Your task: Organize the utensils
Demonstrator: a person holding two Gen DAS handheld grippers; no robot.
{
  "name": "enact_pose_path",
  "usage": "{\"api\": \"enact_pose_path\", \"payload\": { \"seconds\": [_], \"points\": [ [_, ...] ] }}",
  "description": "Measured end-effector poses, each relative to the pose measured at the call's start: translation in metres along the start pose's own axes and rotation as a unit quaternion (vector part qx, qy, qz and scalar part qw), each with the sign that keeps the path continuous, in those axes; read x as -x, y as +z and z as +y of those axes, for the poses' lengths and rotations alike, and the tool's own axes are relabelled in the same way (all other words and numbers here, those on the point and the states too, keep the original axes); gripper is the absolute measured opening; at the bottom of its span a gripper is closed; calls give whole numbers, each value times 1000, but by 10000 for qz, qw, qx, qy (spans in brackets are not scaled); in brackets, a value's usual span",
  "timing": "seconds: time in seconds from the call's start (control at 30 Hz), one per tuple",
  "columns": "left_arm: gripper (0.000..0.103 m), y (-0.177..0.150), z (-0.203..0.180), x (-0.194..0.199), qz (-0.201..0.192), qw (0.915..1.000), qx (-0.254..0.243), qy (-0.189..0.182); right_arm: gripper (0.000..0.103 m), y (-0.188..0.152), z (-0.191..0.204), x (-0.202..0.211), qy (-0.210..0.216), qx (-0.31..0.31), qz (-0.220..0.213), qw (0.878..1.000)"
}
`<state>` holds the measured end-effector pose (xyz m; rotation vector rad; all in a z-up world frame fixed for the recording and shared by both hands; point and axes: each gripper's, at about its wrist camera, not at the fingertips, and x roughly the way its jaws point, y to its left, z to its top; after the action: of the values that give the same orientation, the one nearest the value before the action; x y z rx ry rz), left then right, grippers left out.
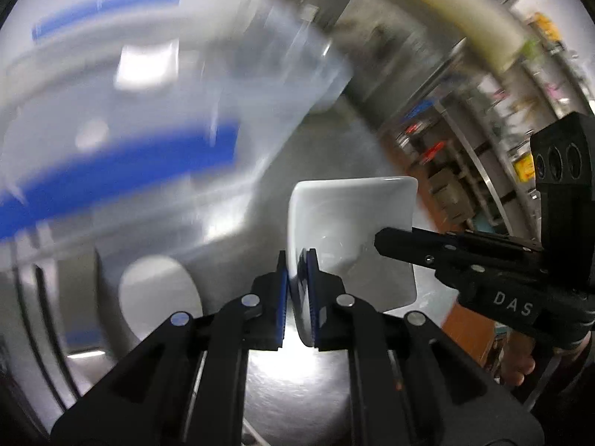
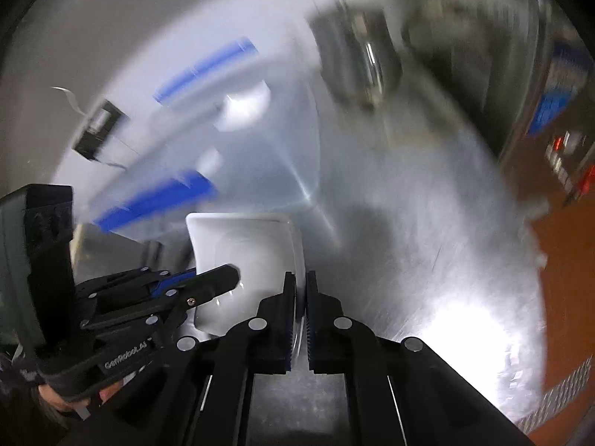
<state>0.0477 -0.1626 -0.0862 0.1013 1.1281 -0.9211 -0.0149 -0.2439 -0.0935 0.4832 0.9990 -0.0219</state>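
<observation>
A white square dish (image 1: 349, 215) hangs between both grippers over the steel table (image 1: 282, 383). My left gripper (image 1: 297, 256) is shut on the dish's near-left rim, its blue pads pinching the thin edge. From the right, the right gripper (image 1: 379, 239) reaches onto the opposite rim. In the right wrist view the same dish (image 2: 241, 245) lies left of centre. There my right gripper (image 2: 300, 278) is shut on its right rim, and the left gripper (image 2: 234, 273) grips the left side. The dish looks empty.
A clear plastic bin with blue handles (image 1: 148, 130) stands blurred behind the dish (image 2: 230, 141). A metal object (image 2: 357, 63) sits at the table's far end. Stocked shelves (image 1: 465, 130) and an orange floor (image 2: 565, 260) lie to the right. A hand (image 1: 517, 368) holds the right gripper.
</observation>
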Motion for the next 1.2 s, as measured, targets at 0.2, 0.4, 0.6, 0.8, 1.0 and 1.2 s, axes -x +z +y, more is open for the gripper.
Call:
{"api": "enact_pose_path", "payload": {
  "seconds": [0.2,0.4,0.6,0.8,1.0,1.2],
  "points": [
    [9,64,0,87,-1127,9919,-539,241,7,82,60,44,137,916,-908,9916],
    [9,160,67,82,-881,9913,-382,904,8,194,105,-28,-293,1256,-563,9901],
    [9,202,156,-2,79,9967,354,728,8,242,95,-142,-585,952,455,9927],
    [9,202,199,-74,878,9919,706,592,9,250,66,-214,-729,563,1168,9889],
    [9,197,201,-103,1186,9882,720,642,10,250,54,-242,-843,384,1539,9837],
    [10,204,185,-92,1018,9875,582,1057,21,250,65,-234,-1105,577,1525,9804]
  ]
}}
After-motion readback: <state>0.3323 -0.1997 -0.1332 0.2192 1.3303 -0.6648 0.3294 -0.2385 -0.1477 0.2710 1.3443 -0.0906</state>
